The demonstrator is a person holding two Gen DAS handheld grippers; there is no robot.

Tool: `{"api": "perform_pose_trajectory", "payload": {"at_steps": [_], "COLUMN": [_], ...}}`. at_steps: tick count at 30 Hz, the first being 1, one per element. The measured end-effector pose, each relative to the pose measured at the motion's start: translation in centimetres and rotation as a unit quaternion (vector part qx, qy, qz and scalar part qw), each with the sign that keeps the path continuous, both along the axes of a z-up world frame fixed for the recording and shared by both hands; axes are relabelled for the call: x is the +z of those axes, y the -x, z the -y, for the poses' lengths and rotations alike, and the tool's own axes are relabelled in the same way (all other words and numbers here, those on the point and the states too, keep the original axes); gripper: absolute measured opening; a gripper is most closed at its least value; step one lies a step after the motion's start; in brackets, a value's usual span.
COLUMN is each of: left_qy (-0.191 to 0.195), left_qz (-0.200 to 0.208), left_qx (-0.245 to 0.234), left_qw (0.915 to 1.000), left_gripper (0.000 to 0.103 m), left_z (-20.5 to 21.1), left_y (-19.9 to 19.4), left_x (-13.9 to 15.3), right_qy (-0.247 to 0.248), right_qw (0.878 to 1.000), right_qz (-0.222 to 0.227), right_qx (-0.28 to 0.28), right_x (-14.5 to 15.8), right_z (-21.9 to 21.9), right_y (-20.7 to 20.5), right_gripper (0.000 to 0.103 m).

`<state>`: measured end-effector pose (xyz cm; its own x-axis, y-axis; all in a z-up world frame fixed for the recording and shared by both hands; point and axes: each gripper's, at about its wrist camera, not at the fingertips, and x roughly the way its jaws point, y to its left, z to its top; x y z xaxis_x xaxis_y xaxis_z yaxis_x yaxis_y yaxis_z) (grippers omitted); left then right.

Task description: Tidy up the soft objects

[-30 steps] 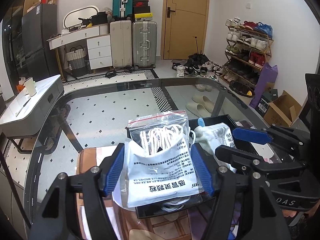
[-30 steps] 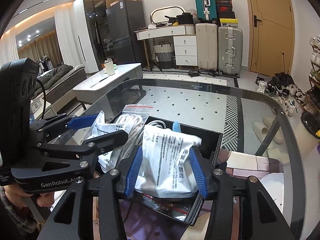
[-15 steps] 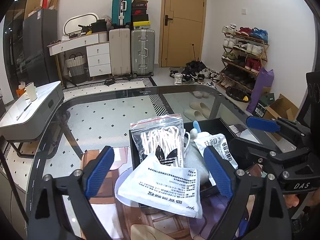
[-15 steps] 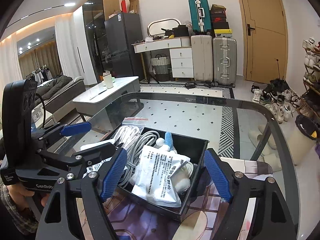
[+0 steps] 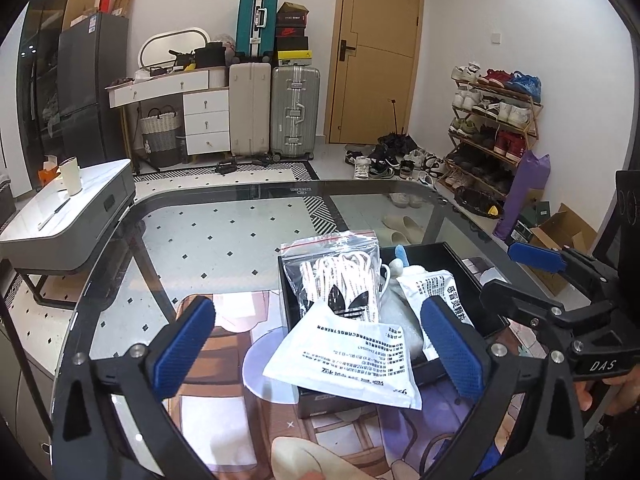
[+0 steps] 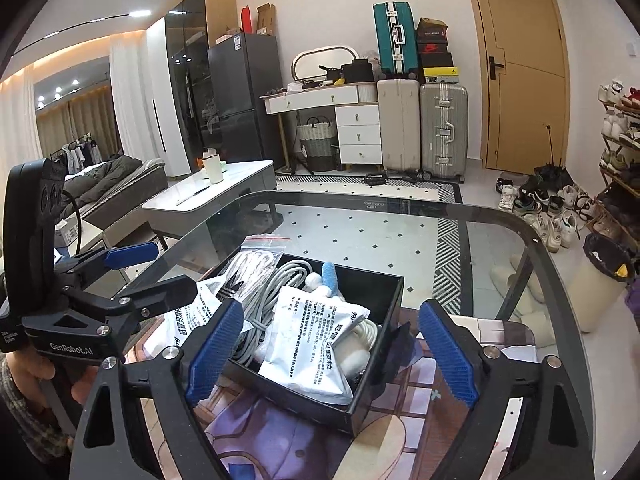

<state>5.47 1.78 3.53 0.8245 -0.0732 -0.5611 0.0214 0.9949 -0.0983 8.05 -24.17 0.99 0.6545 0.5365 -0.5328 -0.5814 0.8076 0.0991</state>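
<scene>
**Both packets let go, lying in and over the black box**

On the glass worktop (image 5: 224, 216), the left hand-held gripper (image 5: 320, 350) is released: its jaws have just been opening and stand wide, with nothing pressed between the blue pads. The white printed packet (image 5: 348, 356) lies between them but clear of both, draped over the near left corner of the black box (image 5: 436, 249). That packet hides the near wall of the box and much of what lies under it. Just beyond it a clear zip bag of white laces (image 5: 340, 280) stands against the box's left side, with a black three-stripe logo on its front.

Further right, inside the box, grey cable (image 6: 272, 292) lies coiled; its ends cannot be made out. A small blue-and-white thing (image 6: 326, 276) pokes up at the middle, too small to identify. A second white packet (image 6: 316, 340) rests on the contents at the box's near right, covering a white cord below it.

The right hand-held gripper (image 6: 334, 352) is also released, its jaws have just been opening, pads apart on either side of the box and touching nothing. The picture mat (image 6: 280, 432) under the box is cut off at the frame's lower edge.
</scene>
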Motion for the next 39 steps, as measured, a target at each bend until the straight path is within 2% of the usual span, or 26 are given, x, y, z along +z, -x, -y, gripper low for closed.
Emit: {"api": "perform_pose_trajectory", "payload": {"at_steps": [10, 17, 24, 30, 36, 39], "left_qy": [-0.005, 0.003, -0.006, -0.004, 0.007, -0.001], "left_qz": [0.031, 0.047, 0.073, 0.073, 0.085, 0.092], "left_qx": [0.004, 0.005, 0.005, 0.008, 0.021, 0.022], "left_qw": [0.9995, 0.9989, 0.9973, 0.9973, 0.9961, 0.9955], "left_gripper": [0.103, 0.103, 0.103, 0.103, 0.103, 0.103], "left_z": [-0.4, -0.5, 0.0, 0.1, -0.2, 0.0], "left_y": [1.3, 2.1, 3.3, 3.8, 4.5, 4.7], "left_x": [0.1, -0.1, -0.5, -1.4, -2.2, -2.5], "right_qy": [-0.02, -0.033, -0.018, -0.006, -0.018, -0.023], "right_qw": [0.999, 0.997, 0.997, 0.996, 0.996, 0.995], "right_qz": [0.038, 0.049, 0.069, 0.081, 0.084, 0.089], "right_qx": [-0.026, -0.043, -0.038, -0.038, -0.037, -0.036], "right_x": [-0.5, -1.4, -1.9, -2.5, -3.4, -3.6], "right_z": [1.5, 2.4, 2.0, 1.7, 1.8, 1.9], "right_y": [0.6, 1.0, 1.5, 2.1, 2.5, 2.7], "right_gripper": [0.101, 0.102, 0.102, 0.102, 0.102, 0.102]}}
